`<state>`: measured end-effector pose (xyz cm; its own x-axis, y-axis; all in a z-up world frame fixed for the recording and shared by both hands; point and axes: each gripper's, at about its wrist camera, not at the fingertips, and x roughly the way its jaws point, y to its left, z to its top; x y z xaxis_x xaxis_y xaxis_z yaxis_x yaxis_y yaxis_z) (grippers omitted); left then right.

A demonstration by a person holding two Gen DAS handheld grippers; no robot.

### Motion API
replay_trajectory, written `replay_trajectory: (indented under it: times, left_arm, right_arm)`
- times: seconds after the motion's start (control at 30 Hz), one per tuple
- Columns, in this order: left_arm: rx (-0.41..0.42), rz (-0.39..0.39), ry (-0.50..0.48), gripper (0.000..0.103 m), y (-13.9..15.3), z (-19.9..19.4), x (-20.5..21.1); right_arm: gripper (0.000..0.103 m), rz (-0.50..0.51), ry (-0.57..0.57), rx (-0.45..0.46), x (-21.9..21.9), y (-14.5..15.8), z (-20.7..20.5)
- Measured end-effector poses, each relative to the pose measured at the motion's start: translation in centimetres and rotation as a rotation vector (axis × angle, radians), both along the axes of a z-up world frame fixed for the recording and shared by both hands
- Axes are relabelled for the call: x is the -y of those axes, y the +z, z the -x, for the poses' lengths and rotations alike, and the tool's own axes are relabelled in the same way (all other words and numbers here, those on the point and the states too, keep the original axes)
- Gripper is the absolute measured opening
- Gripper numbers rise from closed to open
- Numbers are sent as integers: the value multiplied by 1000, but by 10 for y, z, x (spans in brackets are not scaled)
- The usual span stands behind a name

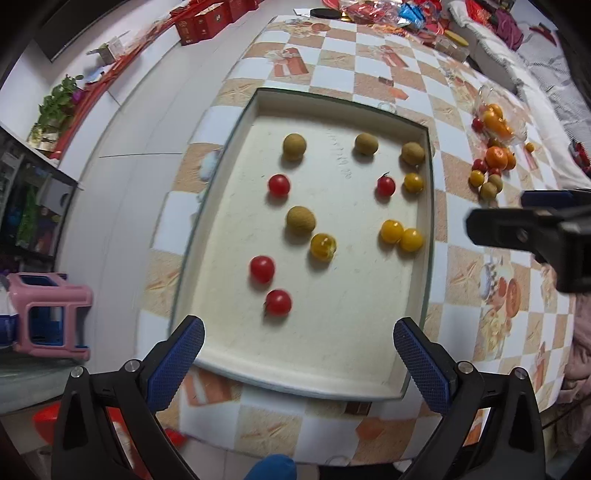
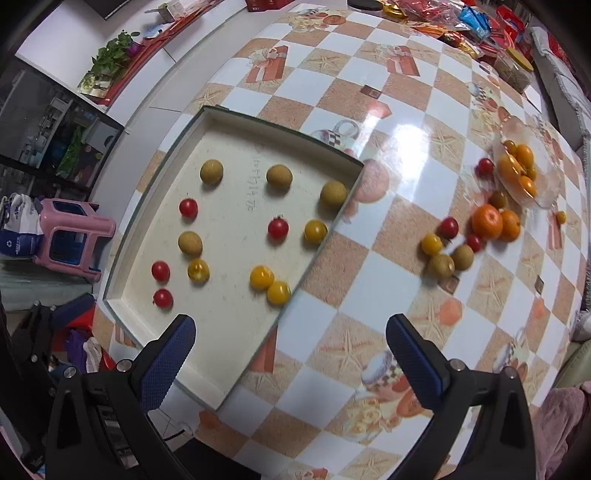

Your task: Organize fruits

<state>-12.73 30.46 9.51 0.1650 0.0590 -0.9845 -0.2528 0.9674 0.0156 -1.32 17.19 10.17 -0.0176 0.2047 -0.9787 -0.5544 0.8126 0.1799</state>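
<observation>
A cream tray (image 1: 325, 354) (image 2: 221, 354) lies on the checkered table and holds several small fruits: brown longans (image 1: 294, 146) (image 2: 211, 171), red cherry tomatoes (image 1: 262, 268) (image 2: 160, 270) and yellow tomatoes (image 1: 392, 231) (image 2: 261, 276). A loose pile of fruit sits on the table to the right, with oranges (image 2: 487, 222) (image 1: 496, 157), longans (image 2: 441, 266) and tomatoes. My left gripper (image 1: 298, 360) is open and empty above the tray's near edge. My right gripper (image 2: 291, 356) is open and empty above the tray's near right corner; it also shows in the left wrist view (image 1: 532, 229).
A clear dish of small oranges (image 2: 521, 170) (image 1: 496, 120) stands at the far right. Snack packets (image 2: 476, 18) and a jar (image 2: 515, 70) crowd the table's far end. A pink stool (image 2: 74, 236) (image 1: 48, 310) stands on the floor to the left.
</observation>
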Motion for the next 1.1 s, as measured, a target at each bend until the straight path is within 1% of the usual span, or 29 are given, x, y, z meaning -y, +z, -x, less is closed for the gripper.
replay_trajectory:
  times: [0.07, 0.2, 0.4, 0.6, 1.1]
  left_arm:
    - [-24, -14, -12, 103, 4, 2, 2]
    - [-27, -28, -38, 103, 13, 7, 6]
    - [-30, -32, -58, 103, 21, 11, 11]
    - [-25, -50, -64, 103, 25, 13, 14]
    - [-30, -59, -63, 103, 26, 16, 12]
  right_arm:
    - [103, 4, -3, -9, 5, 5, 7]
    - [103, 4, -5, -10, 8, 12, 17]
    - [103, 18, 26, 1, 6, 20, 29]
    - [103, 20, 43, 8, 3, 25, 34]
    - [103, 28, 78, 14, -7, 28, 41]
